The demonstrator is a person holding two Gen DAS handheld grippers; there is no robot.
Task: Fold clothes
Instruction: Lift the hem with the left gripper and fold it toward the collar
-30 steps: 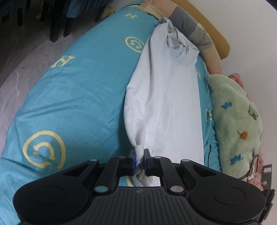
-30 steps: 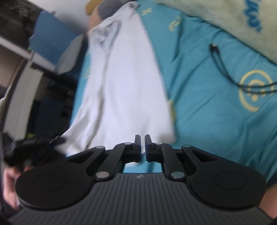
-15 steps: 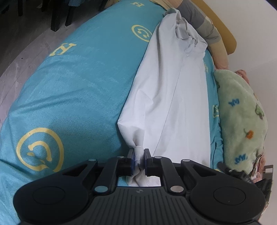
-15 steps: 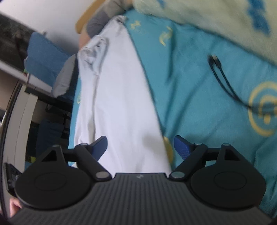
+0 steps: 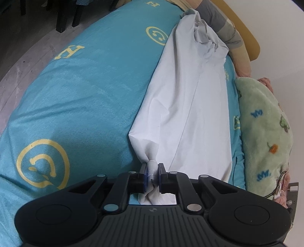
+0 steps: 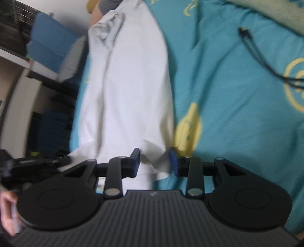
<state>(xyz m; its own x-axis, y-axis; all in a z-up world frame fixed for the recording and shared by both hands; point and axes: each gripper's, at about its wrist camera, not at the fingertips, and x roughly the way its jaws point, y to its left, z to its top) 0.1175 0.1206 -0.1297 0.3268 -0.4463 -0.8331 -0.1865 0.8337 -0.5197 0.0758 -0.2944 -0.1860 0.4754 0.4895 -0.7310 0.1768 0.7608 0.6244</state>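
Note:
A white garment [image 5: 190, 106] lies stretched lengthwise on the teal bedspread [image 5: 85, 91], its far end bunched near the pillows. My left gripper [image 5: 152, 172] is shut on a gathered near corner of it, cloth bunched between the pads. In the right wrist view the same white garment [image 6: 129, 85] runs away from me. My right gripper [image 6: 154, 159] stands open with its blue-padded fingers on either side of the garment's other near corner, not pinching it. The left gripper [image 6: 38, 163] shows at the left edge there, with a hand [image 6: 7, 214] below.
A green fleece blanket [image 5: 266, 133] lies along the right side of the bed. Striped pillows [image 5: 228, 34] and a wooden headboard sit at the far end. A black cable [image 6: 262, 53] lies on the bedspread to the right. Dark floor and chair legs [image 5: 62, 17] are left of the bed.
My right gripper went from shut to open and moved down onto the garment's near corner. The left gripper kept its hold and drew the cloth slightly toward me.

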